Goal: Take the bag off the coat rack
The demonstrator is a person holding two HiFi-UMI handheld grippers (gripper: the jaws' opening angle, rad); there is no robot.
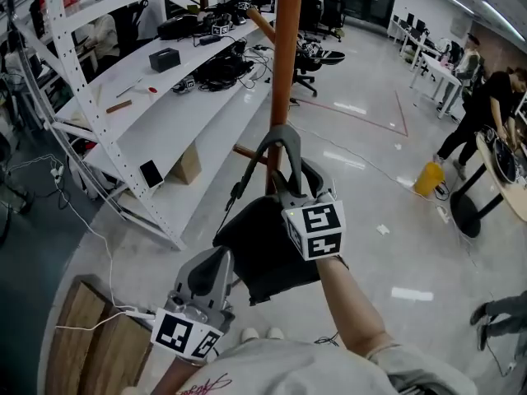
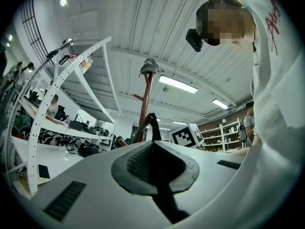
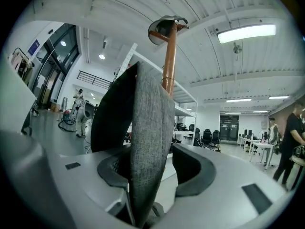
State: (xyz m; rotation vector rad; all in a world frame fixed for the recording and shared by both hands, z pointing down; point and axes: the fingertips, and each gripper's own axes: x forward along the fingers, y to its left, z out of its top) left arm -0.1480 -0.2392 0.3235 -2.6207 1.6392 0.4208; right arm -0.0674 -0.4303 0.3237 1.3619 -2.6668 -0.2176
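two tongs work close under the rack (image 1: 285, 64) in the head view. the dark bag (image 1: 259, 249) hangs low against the pole, its grey strap (image 1: 278, 142) looped up to where a peg (image 1: 247, 152) juts out, so i judge it not yet off. the right tongs (image 1: 288, 183) sit at the foot of that strap, likely because the loop is the part that must be lifted clear. the left tongs (image 1: 216, 266) sit lower, at the bag's left edge, probably to steady its weight. white shelves (image 1: 165, 105) stand to the left, well apart.

left gripper view: the left tongs are closed, tips meeting. a thin black cord (image 2: 152, 123) rises right above the tips, beside the pole. whether it is pinched there or only lies behind them, i cannot tell.

right gripper view: the right tongs stand wide apart with the grey strap upright between them. it lies by the left pad and the right pad is clear of it, so nothing is clamped. a dark panel (image 3: 112, 113) behind the strap is probably the bag's side. the pole climbs straight beyond, so these tongs look up along the strap toward its hanging point. to my eye they must close on the strap before any lift. with the pads loose, the bag would only swing or slip.
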